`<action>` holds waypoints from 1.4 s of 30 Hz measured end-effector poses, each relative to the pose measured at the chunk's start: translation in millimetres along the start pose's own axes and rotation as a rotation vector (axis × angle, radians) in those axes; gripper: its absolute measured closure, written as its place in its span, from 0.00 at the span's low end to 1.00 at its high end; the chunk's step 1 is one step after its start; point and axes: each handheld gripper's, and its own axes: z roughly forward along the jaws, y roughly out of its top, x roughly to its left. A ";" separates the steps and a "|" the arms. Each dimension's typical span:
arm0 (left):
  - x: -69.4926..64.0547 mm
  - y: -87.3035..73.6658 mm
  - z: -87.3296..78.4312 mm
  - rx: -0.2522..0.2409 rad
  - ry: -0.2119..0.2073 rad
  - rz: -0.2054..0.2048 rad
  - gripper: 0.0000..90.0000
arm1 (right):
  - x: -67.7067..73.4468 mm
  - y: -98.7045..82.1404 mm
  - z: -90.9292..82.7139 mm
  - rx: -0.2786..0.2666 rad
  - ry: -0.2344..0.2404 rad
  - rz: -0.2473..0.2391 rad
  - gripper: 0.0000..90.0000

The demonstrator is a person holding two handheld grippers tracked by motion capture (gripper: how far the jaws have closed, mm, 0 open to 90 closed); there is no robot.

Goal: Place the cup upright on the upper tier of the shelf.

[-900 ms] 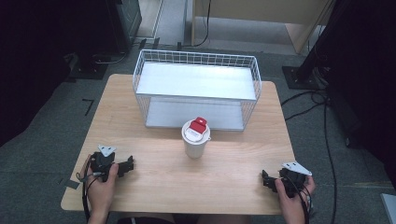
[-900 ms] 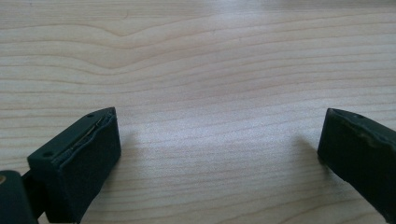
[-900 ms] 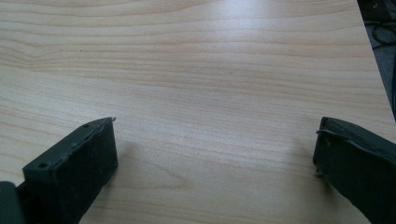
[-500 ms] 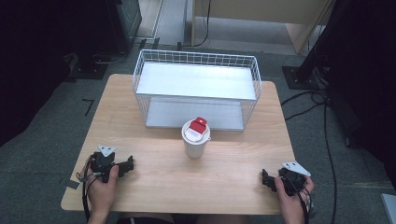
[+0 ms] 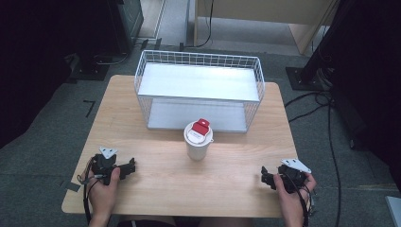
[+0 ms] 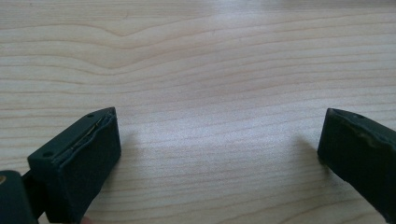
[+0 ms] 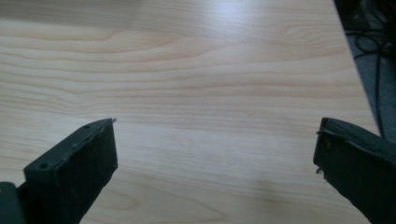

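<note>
Nothing shifted since earlier frames. Left gripper (image 5: 128, 167) at 8 o'clock, right gripper (image 5: 265, 177) at 4 o'clock: jaws stayed wide open, empty. Cup (image 5: 198, 140) sat mid-desk (image 5: 156, 189), untouched, rack (image 5: 198, 90) at 12. Work not begun.

Matt pale wood table (image 5: 156, 189); white wire basket (image 5: 198, 90); plastic cup (image 5: 197, 147).

A light wooden table (image 5: 156, 189) stands on grey carpet (image 5: 61, 123). Beyond its far edge are dark cabinets (image 5: 125, 19) at left, a pale wooden unit (image 5: 265, 12) at centre, and black cables (image 5: 326, 109) trailing over the floor at right.
</note>
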 end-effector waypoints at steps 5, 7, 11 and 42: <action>0.0 0.0 0.0 0.000 0.000 0.000 0.00 | 13.2 9.8 -1.6 -0.005 0.032 -0.037 0.00; 0.0 0.0 0.0 0.000 0.000 0.000 0.00 | 18.0 13.8 -2.7 -0.011 0.045 -0.046 0.00; 0.0 0.0 0.0 0.000 0.000 0.000 0.00 | 31.3 23.3 -6.0 -0.039 0.090 -0.067 0.00; 0.1 0.1 -0.1 0.001 0.000 0.001 0.00 | 111.9 59.5 -4.9 -0.087 0.245 -0.172 0.00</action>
